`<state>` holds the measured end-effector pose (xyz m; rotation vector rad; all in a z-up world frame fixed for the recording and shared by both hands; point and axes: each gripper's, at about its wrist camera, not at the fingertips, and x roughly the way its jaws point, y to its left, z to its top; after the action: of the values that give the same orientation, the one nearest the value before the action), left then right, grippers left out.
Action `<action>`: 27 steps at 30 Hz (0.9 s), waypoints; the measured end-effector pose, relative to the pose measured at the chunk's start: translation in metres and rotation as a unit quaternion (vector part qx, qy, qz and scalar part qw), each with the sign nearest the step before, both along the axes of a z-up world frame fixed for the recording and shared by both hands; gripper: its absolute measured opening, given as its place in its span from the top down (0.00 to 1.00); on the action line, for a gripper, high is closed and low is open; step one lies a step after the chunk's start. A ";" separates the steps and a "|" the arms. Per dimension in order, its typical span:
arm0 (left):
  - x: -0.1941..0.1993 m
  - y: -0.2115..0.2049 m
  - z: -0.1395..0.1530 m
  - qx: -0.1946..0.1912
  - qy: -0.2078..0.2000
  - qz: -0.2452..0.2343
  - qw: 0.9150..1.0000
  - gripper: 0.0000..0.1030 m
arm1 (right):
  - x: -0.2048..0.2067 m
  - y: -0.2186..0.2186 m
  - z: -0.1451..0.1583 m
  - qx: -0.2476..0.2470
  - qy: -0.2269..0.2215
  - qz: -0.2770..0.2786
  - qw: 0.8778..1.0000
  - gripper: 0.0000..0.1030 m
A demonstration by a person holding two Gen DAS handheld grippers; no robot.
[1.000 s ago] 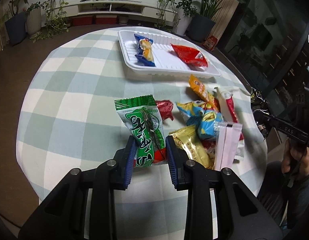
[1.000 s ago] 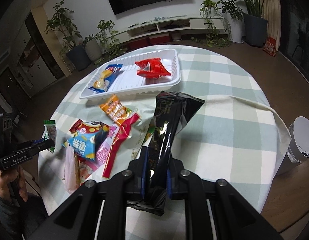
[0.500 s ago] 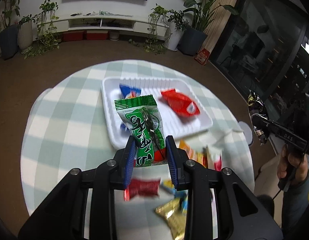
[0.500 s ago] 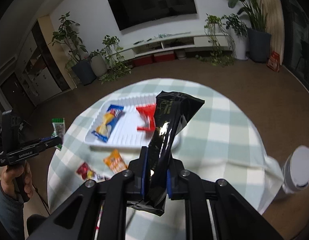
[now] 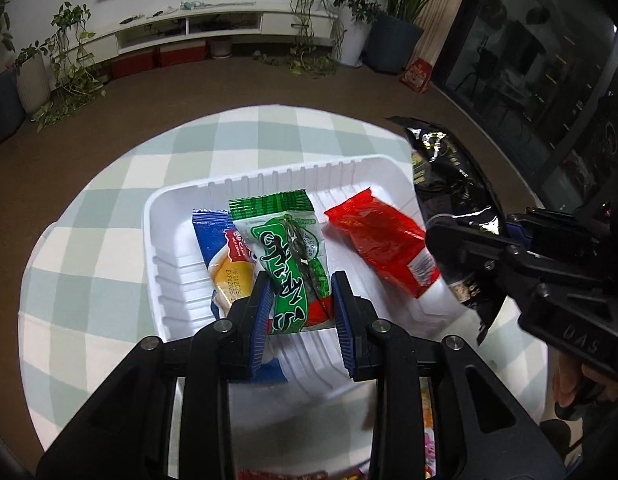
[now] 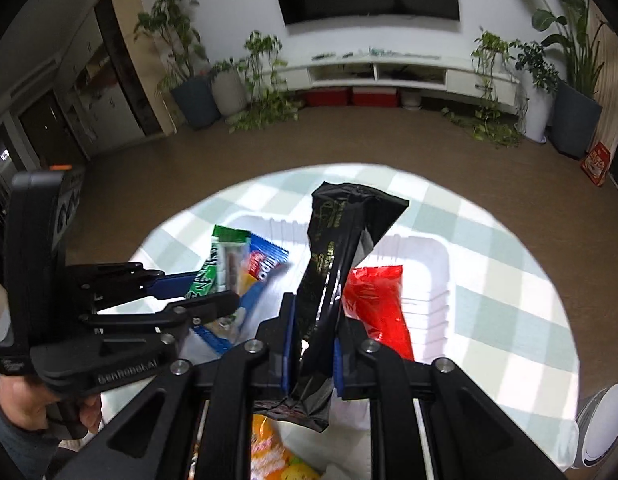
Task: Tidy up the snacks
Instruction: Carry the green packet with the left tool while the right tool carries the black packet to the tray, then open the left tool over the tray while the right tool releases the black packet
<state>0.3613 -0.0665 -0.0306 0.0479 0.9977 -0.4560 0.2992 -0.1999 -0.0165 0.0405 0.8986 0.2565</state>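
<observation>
My left gripper (image 5: 301, 304) is shut on a green snack packet (image 5: 287, 252), which hangs over the white tray (image 5: 165, 248). In the tray lie a blue packet (image 5: 223, 256) and a red packet (image 5: 385, 240). My right gripper (image 6: 311, 340) is shut on a long black packet (image 6: 333, 264), held upright above the same tray (image 6: 433, 276). In the right wrist view the left gripper (image 6: 213, 300) with its green packet (image 6: 219, 264) sits at the left, above the blue packet (image 6: 265, 264); the red packet (image 6: 379, 304) lies just right of the black one. The black packet (image 5: 449, 184) shows at the right in the left wrist view.
The round table (image 5: 89, 240) has a green and white checked cloth. More snack packets (image 6: 269, 452) lie near its front edge, below the grippers. A white round object (image 6: 601, 432) stands beside the table at the lower right. Plants and a TV shelf line the far wall.
Both grippers have carried their packets forward from the snack pile at the table's near side to above the white tray. Each grip is unchanged.
</observation>
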 end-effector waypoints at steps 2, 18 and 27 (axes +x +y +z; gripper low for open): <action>0.004 -0.002 -0.013 0.003 0.004 0.001 1.000 0.73 | 0.005 0.000 -0.011 -0.002 0.009 -0.003 1.000 0.84; 0.015 -0.010 -0.071 0.047 0.026 -0.001 0.999 0.71 | 0.015 0.020 -0.062 -0.069 0.047 0.016 0.996 0.83; 0.012 -0.010 -0.074 0.052 0.018 0.003 0.999 0.67 | 0.013 0.019 -0.062 -0.085 0.042 0.010 0.995 0.76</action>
<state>0.3735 -0.0764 -0.1043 0.1296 1.0562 -0.4010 0.3122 -0.1812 -0.0789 -0.1167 1.0022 0.1963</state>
